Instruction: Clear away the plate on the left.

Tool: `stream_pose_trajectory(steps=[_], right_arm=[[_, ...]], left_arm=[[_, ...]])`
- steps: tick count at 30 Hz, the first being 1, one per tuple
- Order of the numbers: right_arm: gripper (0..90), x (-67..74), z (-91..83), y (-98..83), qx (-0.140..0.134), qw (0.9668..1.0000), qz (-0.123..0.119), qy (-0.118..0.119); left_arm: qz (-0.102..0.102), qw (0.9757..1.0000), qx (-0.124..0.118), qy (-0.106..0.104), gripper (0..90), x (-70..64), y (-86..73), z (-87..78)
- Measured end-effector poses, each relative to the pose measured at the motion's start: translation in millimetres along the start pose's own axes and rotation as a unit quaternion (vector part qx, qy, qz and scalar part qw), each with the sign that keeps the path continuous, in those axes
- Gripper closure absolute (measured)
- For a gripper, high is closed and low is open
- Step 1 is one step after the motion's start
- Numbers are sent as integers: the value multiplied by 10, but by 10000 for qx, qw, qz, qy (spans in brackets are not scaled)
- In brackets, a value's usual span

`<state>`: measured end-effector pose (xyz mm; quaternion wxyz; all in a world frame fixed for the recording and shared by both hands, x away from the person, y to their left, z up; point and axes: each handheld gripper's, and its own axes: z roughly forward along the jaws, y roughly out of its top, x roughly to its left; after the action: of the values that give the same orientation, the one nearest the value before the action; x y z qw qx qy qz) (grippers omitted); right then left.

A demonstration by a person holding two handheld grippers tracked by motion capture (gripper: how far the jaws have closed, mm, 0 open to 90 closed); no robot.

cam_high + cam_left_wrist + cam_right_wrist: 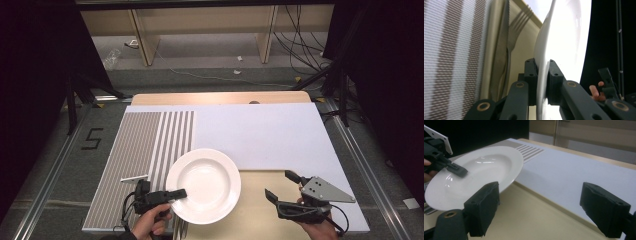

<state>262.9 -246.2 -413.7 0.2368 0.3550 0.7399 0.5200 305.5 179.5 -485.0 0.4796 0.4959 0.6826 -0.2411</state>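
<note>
A white deep plate (205,184) sits at the near middle of the table, its far edge raised a little off the tabletop in the right gripper view. My left gripper (177,194) is shut on the plate's left rim (549,47), one jaw above it and one below. A metal fork (510,42) lies on the tabletop beside and partly under the plate. To the right of the plate (481,170), my right gripper (280,185) is held open with nothing between its jaws, and it also appears as the right gripper (544,205).
A brown-and-white striped mat (135,160) covers the table's left side. A white sheet (260,130) covers the far middle and right. A short white bar (134,177) lies on the mat near my left gripper. Bare beige tabletop (250,210) lies between the plate and my right gripper.
</note>
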Motion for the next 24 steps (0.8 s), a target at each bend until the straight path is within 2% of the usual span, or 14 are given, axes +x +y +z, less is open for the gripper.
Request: stream_pose_trajectory(steps=[10,15,24], right_arm=[[170,-13,-11,3,-58,10000,74,-13],[170,-20,-16,5,-57,10000,70,-10],[170,-20,-21,6,-50,10000,65,-13]], left_arm=[[233,9991,360,56,809,-113,-90,222],[373,9981,482,106,809,-167,-118,315],[495,9962,676,226,809,-216,-171,451]])
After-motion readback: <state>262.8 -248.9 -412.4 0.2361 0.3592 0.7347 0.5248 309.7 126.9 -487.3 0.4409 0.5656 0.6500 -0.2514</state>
